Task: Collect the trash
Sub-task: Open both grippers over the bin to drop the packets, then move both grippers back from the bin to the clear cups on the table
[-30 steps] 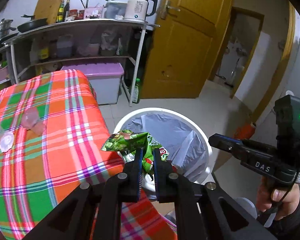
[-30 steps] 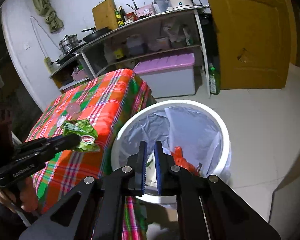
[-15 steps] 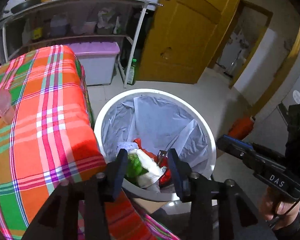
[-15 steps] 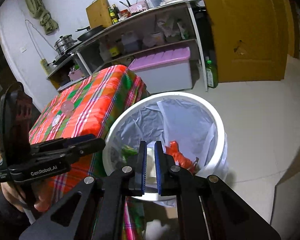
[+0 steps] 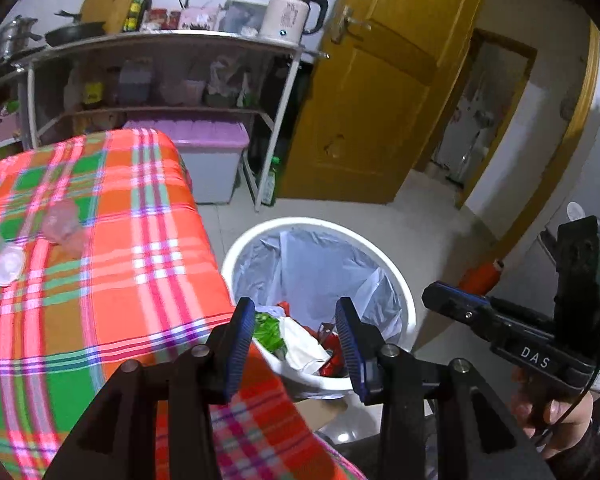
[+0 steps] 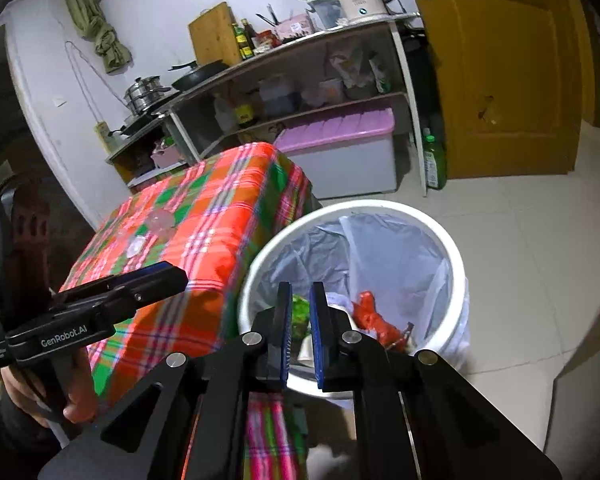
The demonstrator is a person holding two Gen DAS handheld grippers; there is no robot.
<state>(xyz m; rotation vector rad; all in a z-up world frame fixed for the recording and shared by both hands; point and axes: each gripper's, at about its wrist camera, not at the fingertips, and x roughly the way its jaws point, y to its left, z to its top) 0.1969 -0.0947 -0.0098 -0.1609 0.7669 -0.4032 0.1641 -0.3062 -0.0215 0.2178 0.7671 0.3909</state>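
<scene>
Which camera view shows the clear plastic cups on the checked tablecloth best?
The left wrist view is best: the clear plastic cups lie near and unhidden on the checked tablecloth, so their outlines can be seen. In the right wrist view the cups appear only as small pale blurs far up the cloth.

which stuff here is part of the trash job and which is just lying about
Job: trash bin, green wrapper inside it, clear plastic cups on the table, left tool.
Lying about: kettle, purple-lidded box, green bottle, pans.
</scene>
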